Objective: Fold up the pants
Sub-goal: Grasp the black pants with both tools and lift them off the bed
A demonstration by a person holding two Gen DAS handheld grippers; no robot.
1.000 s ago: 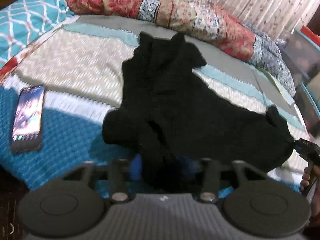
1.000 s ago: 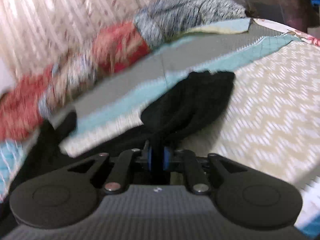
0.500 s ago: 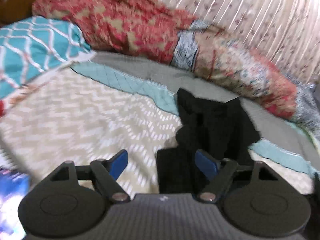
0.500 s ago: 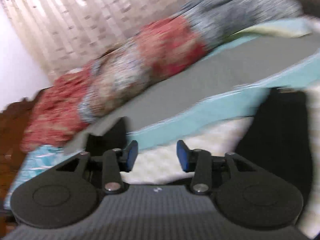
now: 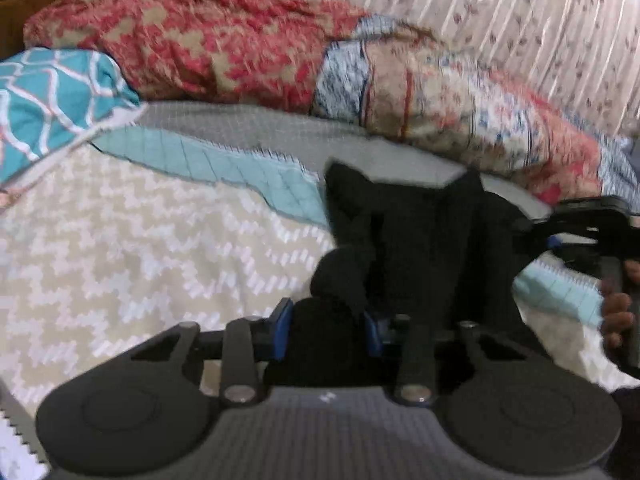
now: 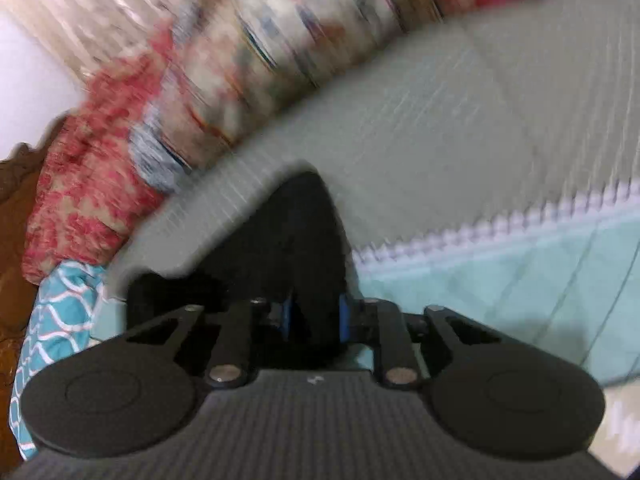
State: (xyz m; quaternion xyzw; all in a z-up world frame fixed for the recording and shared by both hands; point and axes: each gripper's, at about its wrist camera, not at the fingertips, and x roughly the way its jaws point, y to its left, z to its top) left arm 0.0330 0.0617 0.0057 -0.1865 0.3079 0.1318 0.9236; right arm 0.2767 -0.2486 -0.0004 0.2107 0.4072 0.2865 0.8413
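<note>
The black pants [image 5: 420,248] lie bunched on the bed, their far end reaching the grey strip of the cover. My left gripper [image 5: 326,332] is shut on a thick fold of the pants at their near left edge. My right gripper [image 6: 314,318] is shut on another part of the pants [image 6: 304,232], close to the grey strip. The right gripper also shows at the right edge of the left wrist view [image 5: 560,240], at the pants' right side.
The bed cover has a cream zigzag area [image 5: 140,248], a light blue band [image 5: 240,160] and a grey strip [image 6: 440,120]. A red patterned quilt [image 5: 248,40] is piled along the back. A teal pillow [image 5: 48,100] sits at the left. Curtains [image 5: 520,20] hang behind.
Both grippers went from shut to open and have now closed again on new folds of the pants, farther up the bed. The phone has left the left view.
</note>
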